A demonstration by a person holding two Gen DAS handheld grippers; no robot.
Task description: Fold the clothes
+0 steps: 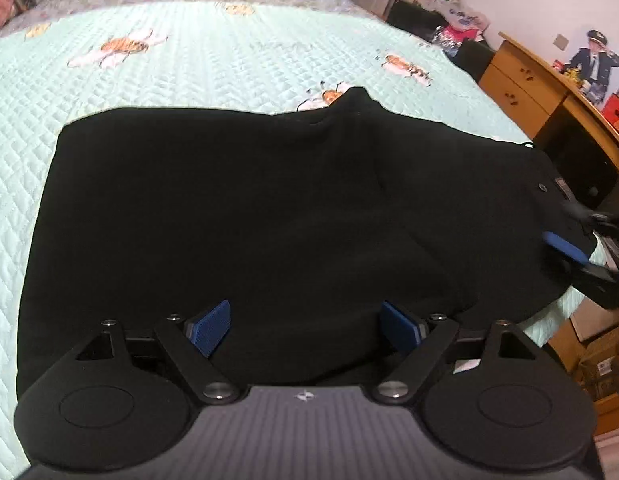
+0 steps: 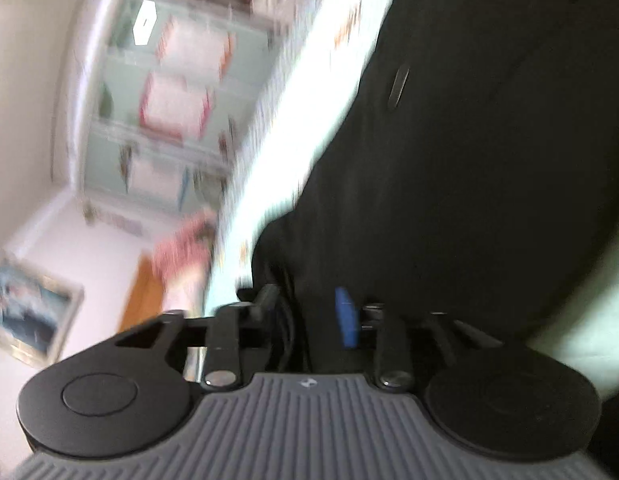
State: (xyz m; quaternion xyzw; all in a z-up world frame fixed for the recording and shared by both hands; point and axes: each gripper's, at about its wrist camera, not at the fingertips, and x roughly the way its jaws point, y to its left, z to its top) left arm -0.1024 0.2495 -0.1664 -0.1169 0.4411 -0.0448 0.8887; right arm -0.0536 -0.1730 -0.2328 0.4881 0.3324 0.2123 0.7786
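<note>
One black garment (image 1: 245, 216) lies flat on the bed (image 1: 157, 52), spread as a wide slab whose long axis runs left to right across the left wrist view. Left tongs (image 1: 307, 328) sit at its near edge, about midway along, blue pads spread wide with nothing between them, cloth directly ahead. Right tongs (image 2: 309, 316) are at the garment's right end; right wrist view is blurred and tilted, but the pads look drawn close with black cloth bunched between, so I judge them pinching that end. Seen from the left wrist, one blue pad lies on the right edge of the cloth. Right hand holds the short end; any fold would likely travel along the long axis, leftward. Fold stage: cannot tell.
</note>
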